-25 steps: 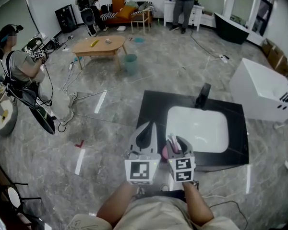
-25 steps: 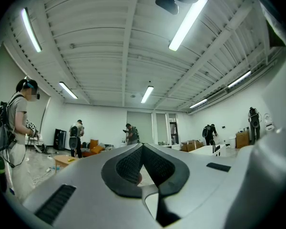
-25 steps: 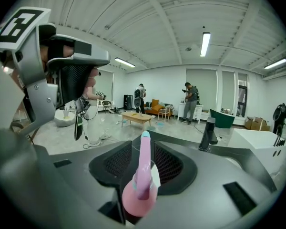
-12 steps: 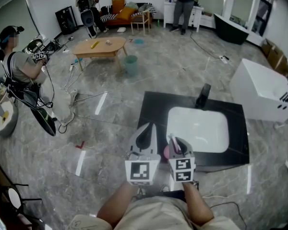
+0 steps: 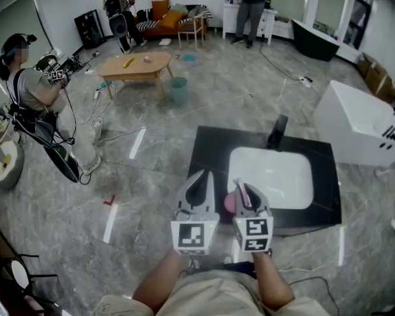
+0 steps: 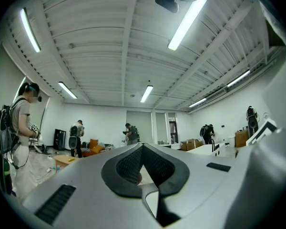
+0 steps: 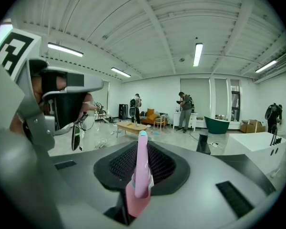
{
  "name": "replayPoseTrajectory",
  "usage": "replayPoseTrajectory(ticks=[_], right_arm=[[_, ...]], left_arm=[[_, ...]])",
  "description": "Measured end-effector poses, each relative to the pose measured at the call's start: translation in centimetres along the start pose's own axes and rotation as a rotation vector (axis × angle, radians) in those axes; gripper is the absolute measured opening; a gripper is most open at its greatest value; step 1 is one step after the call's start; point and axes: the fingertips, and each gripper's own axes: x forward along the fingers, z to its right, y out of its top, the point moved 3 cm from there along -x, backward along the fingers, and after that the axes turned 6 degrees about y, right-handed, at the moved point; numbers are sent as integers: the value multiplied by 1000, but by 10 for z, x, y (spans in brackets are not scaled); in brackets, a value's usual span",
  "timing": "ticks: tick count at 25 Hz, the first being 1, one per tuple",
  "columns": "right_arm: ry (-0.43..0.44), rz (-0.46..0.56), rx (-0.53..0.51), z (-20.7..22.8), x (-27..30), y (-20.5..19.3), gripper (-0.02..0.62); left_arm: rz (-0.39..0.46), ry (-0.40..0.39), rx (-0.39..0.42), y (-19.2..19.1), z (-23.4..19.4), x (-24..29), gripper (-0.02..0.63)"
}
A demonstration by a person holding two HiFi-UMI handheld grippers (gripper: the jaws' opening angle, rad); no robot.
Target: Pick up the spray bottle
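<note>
In the head view we see just a pink sliver of the spray bottle [image 5: 230,203] over the table [image 5: 207,157]; the right gripper view shows the right claw [image 7: 143,149] clamping it. Our left claw [image 6: 142,147] is pinched together, empty.

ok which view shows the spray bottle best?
Right gripper view: the pink spray bottle sits clamped between the right gripper's jaws, close and unobstructed. Head view shows only a pink sliver of it beside that gripper. Left gripper view doesn't clearly show it.
</note>
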Motion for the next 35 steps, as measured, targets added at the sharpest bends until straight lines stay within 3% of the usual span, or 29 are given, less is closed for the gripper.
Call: replayPoseTrajectory(ticks=[22, 35], right_arm=[[-33, 404, -106, -8, -72, 140, 67], [-27, 429, -117, -7, -75, 145, 67]], left_arm=[[67, -14, -29, 28, 10, -11, 2], [77, -13, -27, 33, 13, -12, 2]])
